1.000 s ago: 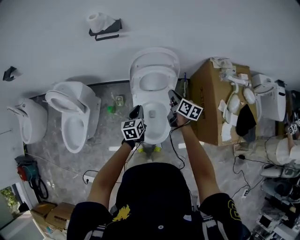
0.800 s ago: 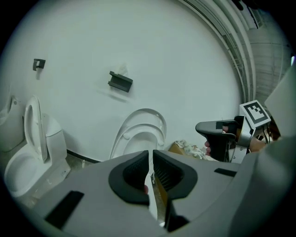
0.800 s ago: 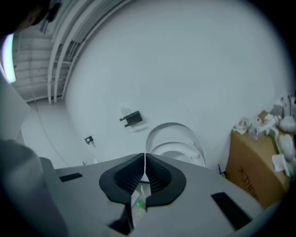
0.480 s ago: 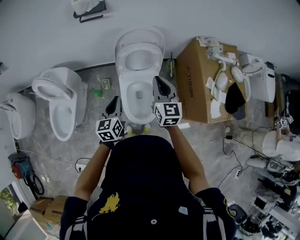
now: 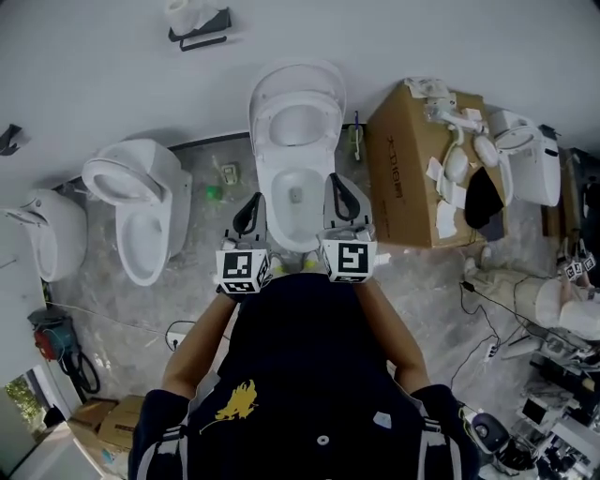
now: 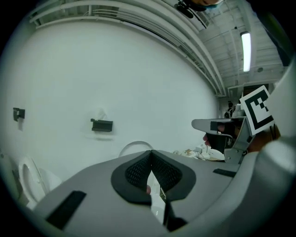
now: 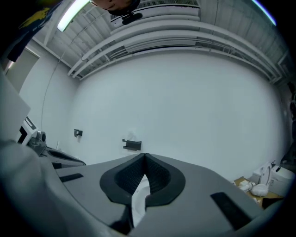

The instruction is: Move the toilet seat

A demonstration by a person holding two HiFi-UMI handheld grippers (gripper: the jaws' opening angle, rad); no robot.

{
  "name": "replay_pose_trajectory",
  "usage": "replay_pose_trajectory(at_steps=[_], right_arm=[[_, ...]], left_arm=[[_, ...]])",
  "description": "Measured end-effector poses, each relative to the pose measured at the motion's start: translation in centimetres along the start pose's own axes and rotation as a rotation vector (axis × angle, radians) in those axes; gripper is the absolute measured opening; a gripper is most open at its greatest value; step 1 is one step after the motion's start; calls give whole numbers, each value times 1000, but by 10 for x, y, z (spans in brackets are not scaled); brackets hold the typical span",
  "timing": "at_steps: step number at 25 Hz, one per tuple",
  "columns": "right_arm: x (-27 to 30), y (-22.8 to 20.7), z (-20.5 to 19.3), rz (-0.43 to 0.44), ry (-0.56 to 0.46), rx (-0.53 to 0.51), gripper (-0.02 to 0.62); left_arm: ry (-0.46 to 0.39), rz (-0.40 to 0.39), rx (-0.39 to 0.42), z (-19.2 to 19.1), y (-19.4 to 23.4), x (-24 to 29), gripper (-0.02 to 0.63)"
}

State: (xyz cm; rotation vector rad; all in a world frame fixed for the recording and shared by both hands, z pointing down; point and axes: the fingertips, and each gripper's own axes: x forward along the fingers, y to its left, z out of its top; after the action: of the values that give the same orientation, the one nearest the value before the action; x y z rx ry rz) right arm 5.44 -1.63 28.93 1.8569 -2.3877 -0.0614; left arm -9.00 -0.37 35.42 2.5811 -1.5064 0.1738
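Observation:
The white toilet (image 5: 277,183) stands against the wall in the head view, with its seat and lid (image 5: 298,86) raised upright against the wall. My left gripper (image 5: 250,210) and right gripper (image 5: 338,193) hover side by side over the bowl's front, close to the person's chest. Neither touches the toilet. In the left gripper view the left gripper (image 6: 151,152) has just closed the last bit, pads together, nothing between them. The right gripper (image 7: 144,155) is shut and empty too. The raised lid's rim (image 6: 133,144) shows just beyond the left jaws.
Two more white toilets (image 5: 142,216) (image 5: 49,234) stand to the left. A cardboard box (image 5: 405,178) with white toilet parts sits on the right, another toilet (image 5: 527,169) beyond it. A tissue holder (image 5: 197,21) hangs on the wall. Cables (image 5: 483,323) trail over the floor.
Both grippers have lifted away from the bowl's sides and drawn back toward the person's chest, and the right one has rolled. The seat and lid stay raised.

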Motion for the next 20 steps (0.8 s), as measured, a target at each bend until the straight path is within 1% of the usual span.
replay_pose_trajectory(at_steps=[3,5,9,12,16,20], right_arm=[[0,10,3,25,-19,20,25],[-2,14,5,33,-28,32,25],[-5,17,8,11,-22,40,23],[-2,22,9,11,-27,38,23],[-3,25,14,11,-45,40,23],[-4,29,13,20,-30,32,23]], left_arm=[[-40,-29,55,15,-6,2,18],[-58,-35,60,24,-7,2,19],[-75,-43,70,38,-8,5,19],[-86,-62,84,46,-12,7,19],[-89,-83,95,50,-17,8,19],[-84,-93,94,47,-21,9,18]])
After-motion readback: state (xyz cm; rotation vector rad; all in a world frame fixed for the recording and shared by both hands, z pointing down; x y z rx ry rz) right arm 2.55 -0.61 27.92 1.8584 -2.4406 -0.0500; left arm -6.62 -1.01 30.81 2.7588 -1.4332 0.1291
